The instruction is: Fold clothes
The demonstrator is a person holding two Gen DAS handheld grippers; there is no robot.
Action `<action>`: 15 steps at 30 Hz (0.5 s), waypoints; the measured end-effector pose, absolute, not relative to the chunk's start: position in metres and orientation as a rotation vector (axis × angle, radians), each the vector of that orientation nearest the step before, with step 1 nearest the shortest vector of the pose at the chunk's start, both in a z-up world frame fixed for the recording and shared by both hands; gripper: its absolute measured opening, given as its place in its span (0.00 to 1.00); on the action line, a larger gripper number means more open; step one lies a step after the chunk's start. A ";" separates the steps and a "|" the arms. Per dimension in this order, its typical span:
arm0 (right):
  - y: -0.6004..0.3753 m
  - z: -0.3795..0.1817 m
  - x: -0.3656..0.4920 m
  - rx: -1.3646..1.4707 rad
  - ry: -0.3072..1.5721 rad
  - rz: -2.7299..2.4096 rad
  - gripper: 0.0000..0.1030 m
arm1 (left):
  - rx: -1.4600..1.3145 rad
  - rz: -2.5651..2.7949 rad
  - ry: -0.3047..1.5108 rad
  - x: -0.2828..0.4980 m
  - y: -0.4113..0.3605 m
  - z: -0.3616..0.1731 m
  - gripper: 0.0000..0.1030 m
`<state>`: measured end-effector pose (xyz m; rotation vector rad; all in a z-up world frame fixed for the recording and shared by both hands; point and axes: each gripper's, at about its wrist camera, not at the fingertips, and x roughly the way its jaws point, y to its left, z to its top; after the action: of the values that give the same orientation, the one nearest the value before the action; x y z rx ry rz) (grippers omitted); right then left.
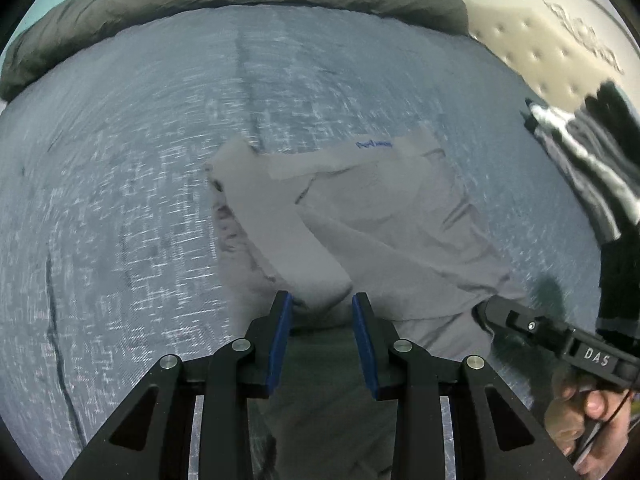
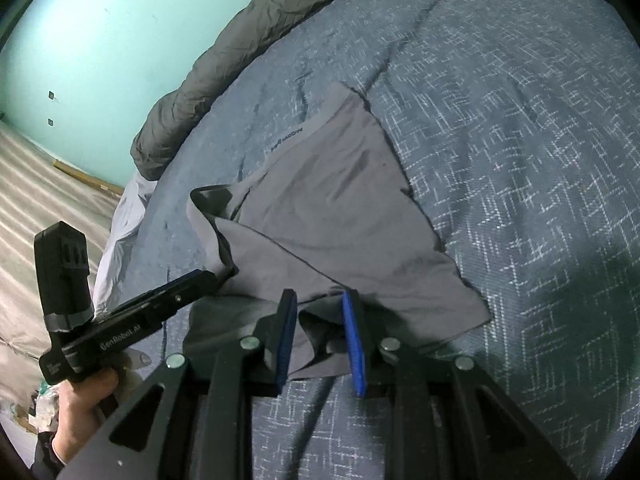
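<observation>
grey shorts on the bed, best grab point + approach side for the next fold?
Judging by the lie, take the grey shorts at the near hem, where the loose fabric lifts off the blue bedspread in a raised fold by the right gripper. Come from the near edge, angled down. The waistband at the far side lies flat, so it offers less to pinch.

A pair of grey shorts (image 2: 332,208) lies partly folded at the centre of the frame, one leg doubled across the other, the waistband with small blue lettering toward the top, the lower hem rumpled near the bottom
</observation>
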<state>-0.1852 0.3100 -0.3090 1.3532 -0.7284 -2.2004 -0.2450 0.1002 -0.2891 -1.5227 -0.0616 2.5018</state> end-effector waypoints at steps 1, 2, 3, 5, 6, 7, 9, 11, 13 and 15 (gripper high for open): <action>0.311 -0.309 -0.186 1.353 -0.728 -2.200 0.23 | -1.524 2.501 -0.028 -0.246 0.104 -0.291 0.33; 0.312 -0.310 -0.185 1.352 -0.730 -2.197 0.23 | -1.526 2.504 -0.002 -0.248 0.105 -0.293 0.33; 0.312 -0.310 -0.185 1.352 -0.731 -2.195 0.22 | -1.526 2.508 0.016 -0.249 0.107 -0.295 0.33; 0.313 -0.311 -0.186 1.352 -0.728 -2.190 0.23 | -1.525 2.516 0.049 -0.252 0.109 -0.298 0.33; 0.313 -0.311 -0.185 1.351 -0.723 -2.189 0.22 | -1.524 2.518 0.059 -0.252 0.108 -0.299 0.32; 0.313 -0.311 -0.185 1.351 -0.718 -2.188 0.22 | -1.522 2.521 0.069 -0.253 0.108 -0.300 0.32; 0.313 -0.311 -0.184 1.350 -0.706 -2.191 0.22 | -1.517 2.521 0.089 -0.254 0.109 -0.302 0.29; 0.314 -0.310 -0.183 1.351 -0.699 -2.196 0.21 | -1.507 2.521 0.108 -0.255 0.110 -0.301 0.14; 0.315 -0.310 -0.183 1.349 -0.697 -2.193 0.15 | -1.494 2.528 0.104 -0.254 0.108 -0.298 0.06; 0.316 -0.309 -0.182 1.347 -0.690 -2.192 0.11 | -1.481 2.533 0.096 -0.255 0.106 -0.296 0.05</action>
<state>-0.1818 0.3161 -0.3089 1.3474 -0.6899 -2.1920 -0.2546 0.1060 -0.2960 -1.4809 0.0956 2.5332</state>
